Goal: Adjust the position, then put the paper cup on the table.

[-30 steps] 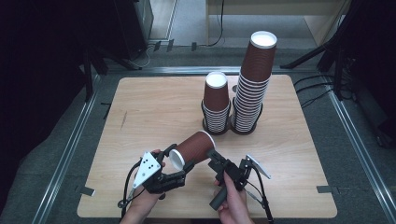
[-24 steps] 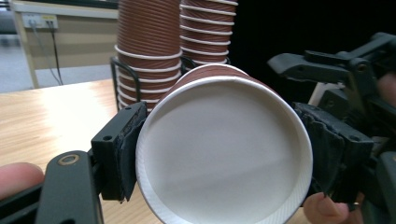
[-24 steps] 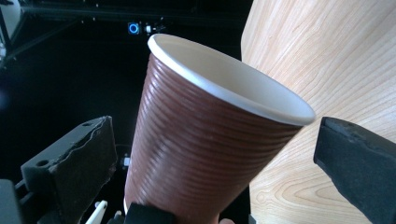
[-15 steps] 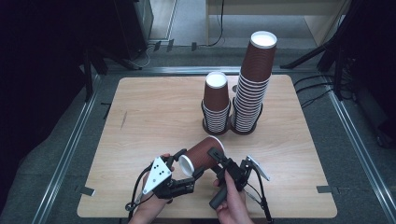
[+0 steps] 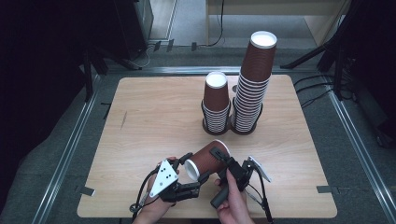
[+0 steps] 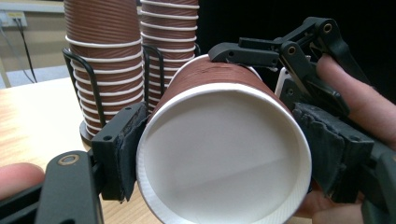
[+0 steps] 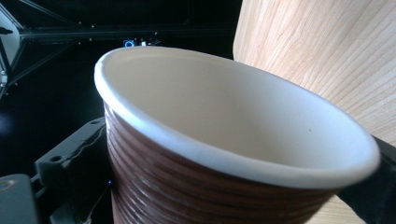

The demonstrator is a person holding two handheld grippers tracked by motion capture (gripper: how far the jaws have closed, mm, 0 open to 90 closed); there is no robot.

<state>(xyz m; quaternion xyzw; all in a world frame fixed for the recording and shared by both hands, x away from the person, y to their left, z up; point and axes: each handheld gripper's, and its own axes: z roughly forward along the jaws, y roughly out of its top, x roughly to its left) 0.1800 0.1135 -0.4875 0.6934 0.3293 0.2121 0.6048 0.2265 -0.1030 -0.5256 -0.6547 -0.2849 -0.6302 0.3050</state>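
A brown ribbed paper cup with a white inside lies on its side above the table's near edge, held between both grippers. My left gripper is shut on its rim; in the left gripper view the cup's mouth faces the camera with a pad at each side. My right gripper is shut across the cup's body, one black finger lying along the top of the wall. In the right gripper view the cup sits between the jaws.
Two stacks of the same cups stand in black wire holders at the back of the wooden table: a short stack and a taller stack to its right. Metal rails and dark floor surround the table.
The left gripper has carried the cup to the right and toward the near edge, in between the right gripper's jaws. The right hand has stayed in place.
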